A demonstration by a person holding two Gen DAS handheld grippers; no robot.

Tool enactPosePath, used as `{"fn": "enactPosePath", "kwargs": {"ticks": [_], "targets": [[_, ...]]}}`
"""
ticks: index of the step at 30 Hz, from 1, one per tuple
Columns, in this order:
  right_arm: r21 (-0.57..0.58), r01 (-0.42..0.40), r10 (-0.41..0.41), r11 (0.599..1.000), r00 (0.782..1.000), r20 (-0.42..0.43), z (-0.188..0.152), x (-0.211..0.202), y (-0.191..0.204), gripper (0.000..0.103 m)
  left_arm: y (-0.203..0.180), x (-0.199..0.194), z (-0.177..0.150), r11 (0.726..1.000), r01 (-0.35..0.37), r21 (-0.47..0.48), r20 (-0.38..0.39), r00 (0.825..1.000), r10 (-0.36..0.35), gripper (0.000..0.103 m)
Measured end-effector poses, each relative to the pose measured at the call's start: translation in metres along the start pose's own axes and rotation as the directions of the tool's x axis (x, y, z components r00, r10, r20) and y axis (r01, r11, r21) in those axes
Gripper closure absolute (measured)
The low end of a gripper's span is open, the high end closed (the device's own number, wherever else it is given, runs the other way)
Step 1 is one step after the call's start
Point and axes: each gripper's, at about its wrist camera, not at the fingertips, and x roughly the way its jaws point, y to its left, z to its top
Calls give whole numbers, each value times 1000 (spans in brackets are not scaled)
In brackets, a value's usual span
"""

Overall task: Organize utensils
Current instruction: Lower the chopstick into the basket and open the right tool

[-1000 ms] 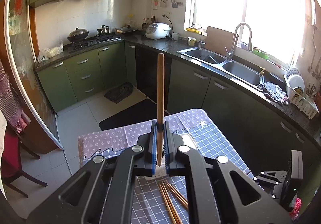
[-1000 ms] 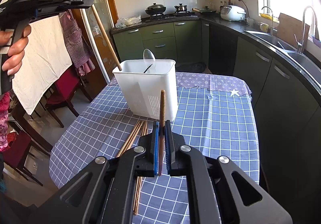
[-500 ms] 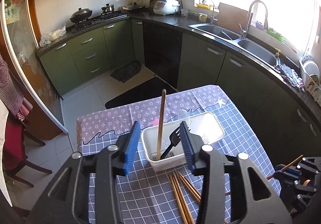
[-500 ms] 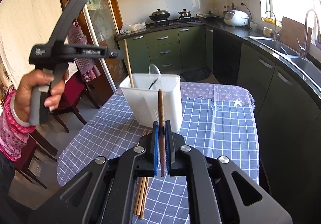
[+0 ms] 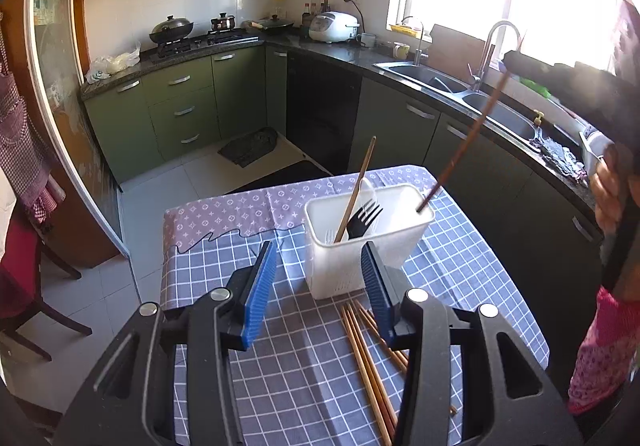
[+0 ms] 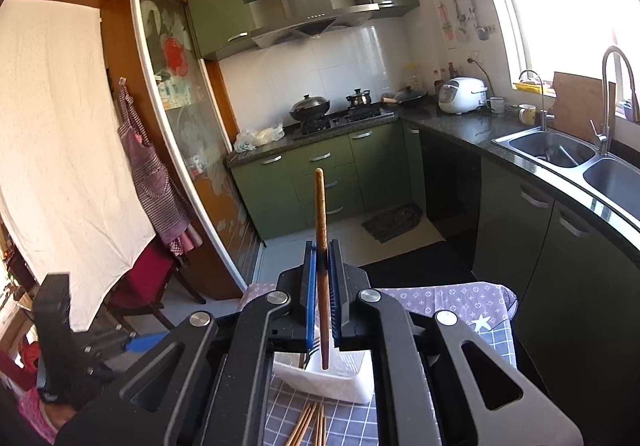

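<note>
Insertion step in hand: right claw [image 6: 322, 310] is clamped on a chopstick [image 6: 320, 222], tip over the white holder [image 5: 366, 242] mid-tabletop. Left claw [image 5: 322, 292] gapes wide, empty. Next: lower, release, then fetch loose chopsticks [image 5: 370, 362] near the front edge. No legible writing.

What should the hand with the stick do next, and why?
Probably open the right gripper and let go. Its chopstick already has its lower tip just inside the white holder, where another chopstick and a fork stand. The left gripper is open and empty.
</note>
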Motion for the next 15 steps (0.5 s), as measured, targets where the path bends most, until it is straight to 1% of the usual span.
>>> {"fn": "enactPosePath", "kwargs": {"ticks": [3,8,10,11,12,15], "targets": [[11,33,-32,999,998,-55,-2,28,-3,96,5,-5,-13,1000,9,-5,-20,1000,-9,60],[-2,63,-62,998,982,-176,-29,73,-10,96,8,-5,-29,1000,25,-8,-56,998,-25,60],[-20,66,-68,998,977,-202,-40,81,-10,95,7,-2,-34,1000,30,-9,-78,996,-31,60],[-26,65,-69,998,974,-217,-42,84,-10,92,5,0,-37,999,34,-11,-87,996,-35,60],[-27,60,-65,998,972,-225,-48,87,-11,86,5,2,-40,999,39,-14,-98,994,-40,60],[-49,56,-65,997,977,-204,-55,75,-7,85,1,13,-46,999,50,-18,-132,990,-52,60]]}}
